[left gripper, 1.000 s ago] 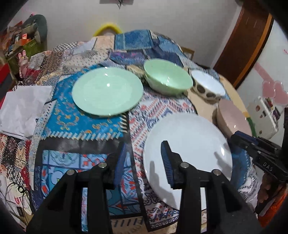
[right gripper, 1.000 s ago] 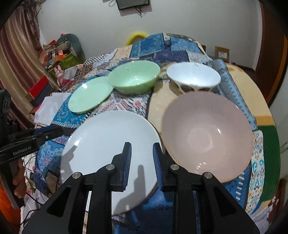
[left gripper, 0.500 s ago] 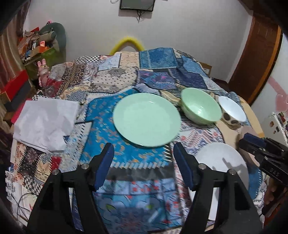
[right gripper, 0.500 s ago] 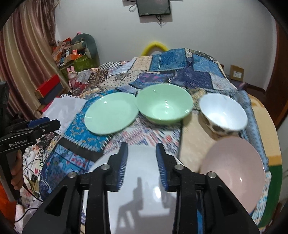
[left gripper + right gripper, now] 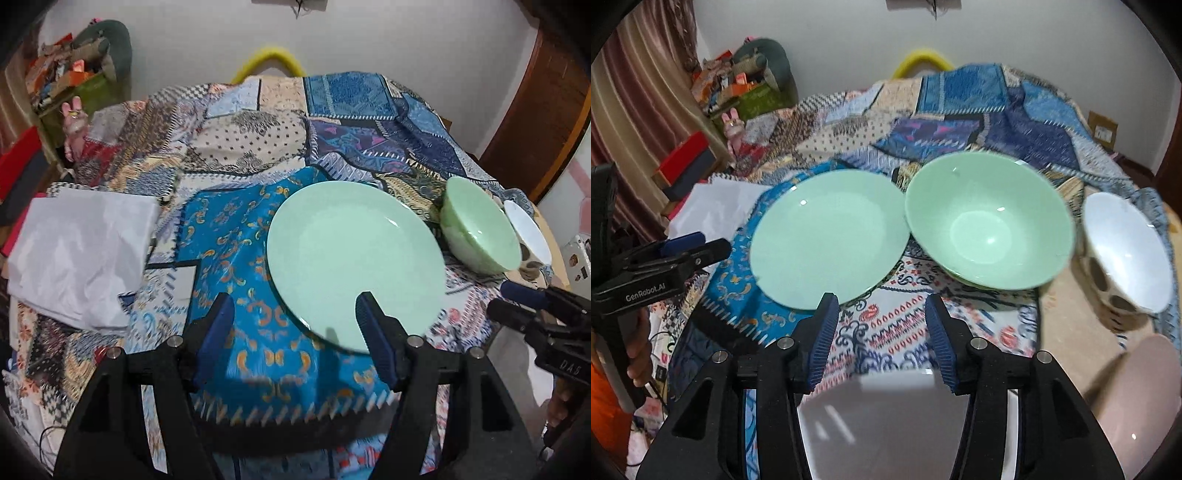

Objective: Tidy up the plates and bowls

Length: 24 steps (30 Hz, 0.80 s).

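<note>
A green plate (image 5: 354,266) lies on the patchwork cloth, right in front of my open, empty left gripper (image 5: 295,321); its right finger overlaps the plate's near rim. The plate also shows in the right wrist view (image 5: 827,243). A green bowl (image 5: 990,221) stands to its right, also in the left wrist view (image 5: 480,232). A white spotted bowl (image 5: 1123,254) is further right. My right gripper (image 5: 881,325) is open and empty above a white plate (image 5: 886,424). A pink bowl (image 5: 1141,402) sits at the lower right.
A white folded cloth (image 5: 81,254) lies at the table's left. Clutter, red boxes and a pink toy (image 5: 733,125) stand left of the table. A yellow chair back (image 5: 269,59) stands behind the table, a brown door (image 5: 535,122) at the right.
Both grippers have opened wider and moved forward. The left one has come close to the green plate. The right one has advanced over the white plate toward the green bowl.
</note>
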Motion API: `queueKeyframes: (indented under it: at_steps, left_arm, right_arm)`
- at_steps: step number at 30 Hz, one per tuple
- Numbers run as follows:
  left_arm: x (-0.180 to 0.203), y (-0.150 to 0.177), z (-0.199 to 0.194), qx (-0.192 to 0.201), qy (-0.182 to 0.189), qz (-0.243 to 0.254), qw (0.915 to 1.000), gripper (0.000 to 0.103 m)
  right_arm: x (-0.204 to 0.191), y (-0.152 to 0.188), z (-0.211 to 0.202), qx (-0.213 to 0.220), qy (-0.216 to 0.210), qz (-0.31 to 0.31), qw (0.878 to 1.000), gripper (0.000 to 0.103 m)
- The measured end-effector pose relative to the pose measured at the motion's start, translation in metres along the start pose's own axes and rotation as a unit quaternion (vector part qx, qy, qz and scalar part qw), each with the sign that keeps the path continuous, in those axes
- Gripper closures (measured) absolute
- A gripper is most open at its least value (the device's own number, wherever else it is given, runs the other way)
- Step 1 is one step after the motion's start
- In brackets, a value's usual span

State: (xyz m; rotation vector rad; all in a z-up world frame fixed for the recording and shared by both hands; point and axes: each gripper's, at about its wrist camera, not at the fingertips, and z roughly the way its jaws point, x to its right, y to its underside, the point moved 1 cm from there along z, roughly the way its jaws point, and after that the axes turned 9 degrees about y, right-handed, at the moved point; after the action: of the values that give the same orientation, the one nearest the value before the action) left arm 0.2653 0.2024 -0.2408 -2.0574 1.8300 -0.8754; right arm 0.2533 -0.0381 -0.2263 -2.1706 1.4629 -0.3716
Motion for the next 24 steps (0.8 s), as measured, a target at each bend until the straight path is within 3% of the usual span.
queueKeyframes:
  at_steps: [2, 6, 11, 15, 17, 24]
  left_arm:
    - [-0.005, -0.004, 0.012, -0.009, 0.007, -0.002, 0.9999, 0.036]
    - [-0.016, -0.013, 0.036, -0.027, 0.025, -0.012, 0.9992, 0.052]
    - [-0.024, -0.018, 0.055, -0.042, 0.045, -0.025, 0.9978, 0.064]
    - [-0.025, -0.022, 0.06, -0.039, 0.048, -0.024, 0.9978, 0.067]
    - [-0.023, -0.024, 0.063, -0.041, 0.045, -0.022, 0.9979, 0.069]
    - [-0.024, -0.011, 0.048, -0.047, 0.042, -0.024, 0.9977, 0.069]
  right_arm:
    - [0.0, -0.002, 0.008, -0.011, -0.002, 0.003, 1.0, 0.058]
    - [-0.006, -0.006, 0.025, -0.029, 0.002, 0.003, 1.0, 0.058]
    - [-0.011, -0.008, 0.037, -0.035, 0.013, -0.005, 0.999, 0.066]
    - [-0.013, -0.014, 0.045, -0.038, 0.014, -0.005, 0.999, 0.068]
    - [-0.014, -0.017, 0.049, -0.041, 0.009, -0.006, 0.999, 0.074]
    - [-0.016, -0.015, 0.047, -0.049, -0.001, -0.023, 0.999, 0.076]
